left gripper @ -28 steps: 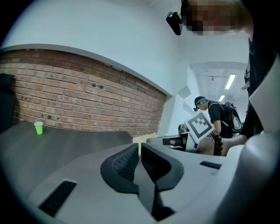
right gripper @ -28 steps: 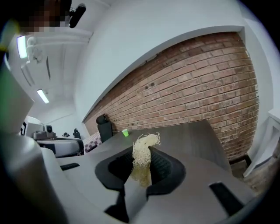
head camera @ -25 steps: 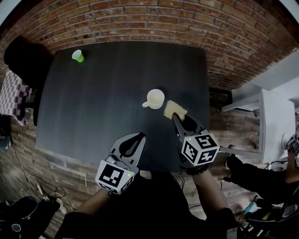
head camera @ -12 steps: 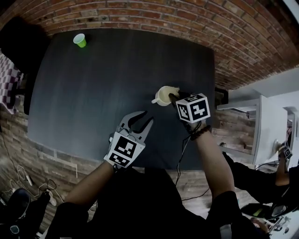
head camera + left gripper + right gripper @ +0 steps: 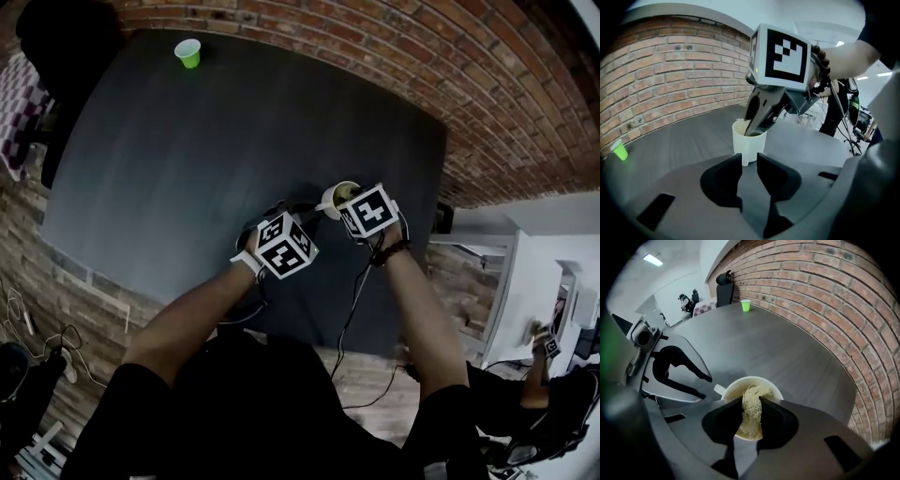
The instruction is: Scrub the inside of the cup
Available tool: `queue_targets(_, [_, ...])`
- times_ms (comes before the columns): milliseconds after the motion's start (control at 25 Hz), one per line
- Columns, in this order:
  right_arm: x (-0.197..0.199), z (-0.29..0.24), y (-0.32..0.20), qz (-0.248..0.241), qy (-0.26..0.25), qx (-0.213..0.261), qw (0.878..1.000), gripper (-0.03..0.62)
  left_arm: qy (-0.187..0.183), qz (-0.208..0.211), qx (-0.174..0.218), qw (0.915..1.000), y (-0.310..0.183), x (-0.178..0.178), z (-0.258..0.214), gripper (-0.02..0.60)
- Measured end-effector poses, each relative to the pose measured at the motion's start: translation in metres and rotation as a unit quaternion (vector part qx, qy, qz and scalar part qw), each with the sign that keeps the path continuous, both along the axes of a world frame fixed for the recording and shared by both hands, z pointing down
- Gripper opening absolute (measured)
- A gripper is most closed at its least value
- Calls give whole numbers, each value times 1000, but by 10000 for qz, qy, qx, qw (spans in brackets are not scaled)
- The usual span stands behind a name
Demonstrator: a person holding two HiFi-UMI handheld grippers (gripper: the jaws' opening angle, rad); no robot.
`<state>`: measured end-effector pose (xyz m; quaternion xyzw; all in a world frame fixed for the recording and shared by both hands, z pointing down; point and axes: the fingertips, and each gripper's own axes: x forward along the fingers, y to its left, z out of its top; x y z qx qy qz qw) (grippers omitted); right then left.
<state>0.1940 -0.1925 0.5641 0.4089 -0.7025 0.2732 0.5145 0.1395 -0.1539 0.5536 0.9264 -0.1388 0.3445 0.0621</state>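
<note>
The white cup [image 5: 749,140] stands on the dark tabletop [image 5: 187,159], near its edge on the person's side, right in front of both tongs. The left tongs [image 5: 749,157] reach it from the side. Their two tips are close together, with only a thin gap, and the cup's little handle sits in that gap. The right tongs [image 5: 751,401] come down from above, and their tips dip into the open top of the cup. They are squeezed tight on a pale yellow scrubber [image 5: 751,414]. The scrubber looks stringy and rough, and it hangs down inside the cup against the inner wall. The cup is plain and round, with a smooth rim. Its inside looks creamy yellow, but its outside is white. It stands straight up. From the head view the two marker cubes sit side by side, with the cup just beyond them. A small green cup [image 5: 188,52] stands far off at the back of the tabletop, near the brick wall [image 5: 825,296].
</note>
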Motion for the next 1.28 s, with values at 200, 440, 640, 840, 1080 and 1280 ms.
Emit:
queue_targets(200, [-4, 3, -4, -44, -78, -160, 9998, 91, -175, 31, 47, 9998, -7, 7, 11, 106])
queue_targets(440, [-6, -18, 3, 388, -837, -80, 9957, 91, -169, 11, 84, 9998, -7, 9, 8, 104])
queue_targets(640, [-15, -72, 7, 398, -1498, 403, 9871, 91, -247, -44, 95, 9996, -10, 4, 10, 104])
queue_targets(840, [-8, -130, 5, 88, -1484, 1227, 9812, 91, -267, -110, 94, 9995, -14, 3, 9, 104])
queue_targets(1080, [-5, -67, 15, -1092, 227, 764, 9908, 91, -329, -23, 69, 9994, -10, 7, 10, 104])
queue_targets(1280, [-11, -13, 9, -1425, 692, 198, 9872, 91, -509, 73, 178, 9985, -14, 11, 15, 104])
